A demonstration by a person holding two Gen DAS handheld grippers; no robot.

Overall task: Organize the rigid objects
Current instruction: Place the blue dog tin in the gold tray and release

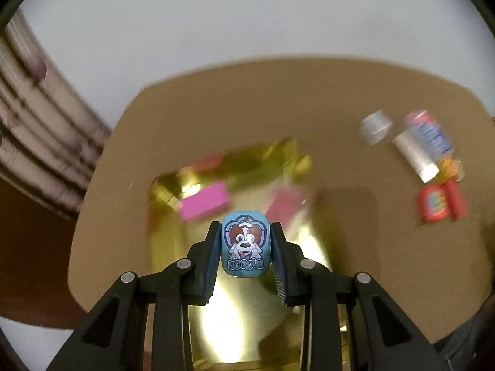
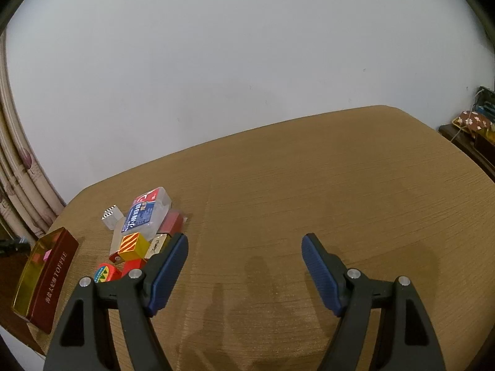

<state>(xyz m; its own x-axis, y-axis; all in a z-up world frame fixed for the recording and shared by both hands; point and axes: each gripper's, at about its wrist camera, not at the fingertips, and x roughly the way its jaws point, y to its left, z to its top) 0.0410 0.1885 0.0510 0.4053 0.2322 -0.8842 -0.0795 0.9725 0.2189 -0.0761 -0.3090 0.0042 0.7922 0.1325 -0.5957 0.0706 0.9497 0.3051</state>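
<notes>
Blue tin carried over the gold box

The blue "Noodle" tin (image 1: 246,244) is clamped in the left tool (image 1: 246,249) above the gold box (image 1: 287,167); it should be lowered gently before release. The right tool (image 2: 244,266) is held wide, empty

Place: a home room is suggested.
Evidence: wooden table (image 2: 309,185), plain white wall (image 2: 247,46), patterned curtain (image 2: 21,167), floral pouch (image 2: 471,120) on side furniture are seen.
</notes>
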